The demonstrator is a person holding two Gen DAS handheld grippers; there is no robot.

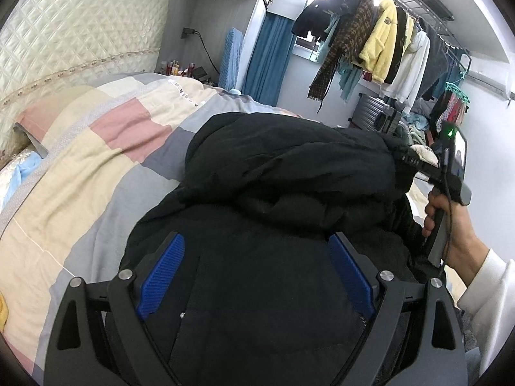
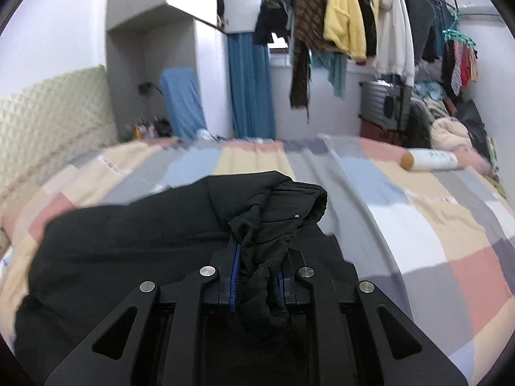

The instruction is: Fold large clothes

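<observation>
A large black padded jacket [image 1: 283,173] lies bunched on the bed; it also shows in the right wrist view [image 2: 135,244]. My left gripper [image 1: 257,251] is open, its blue pads [image 1: 164,273] spread wide just above the jacket's near part, holding nothing. My right gripper [image 2: 257,257] is shut on a gathered fold of the jacket with a ribbed cuff [image 2: 305,199] sticking out beyond the fingers. In the left wrist view the right gripper's body [image 1: 450,173] and the hand holding it are at the jacket's right edge.
The bed has a patchwork quilt [image 2: 402,199] in pink, beige, grey and blue. A white bottle [image 2: 428,160] lies on its far right. A quilted headboard [image 1: 70,45] stands left. A rail of hanging clothes [image 1: 379,41] and a suitcase [image 2: 383,103] stand behind.
</observation>
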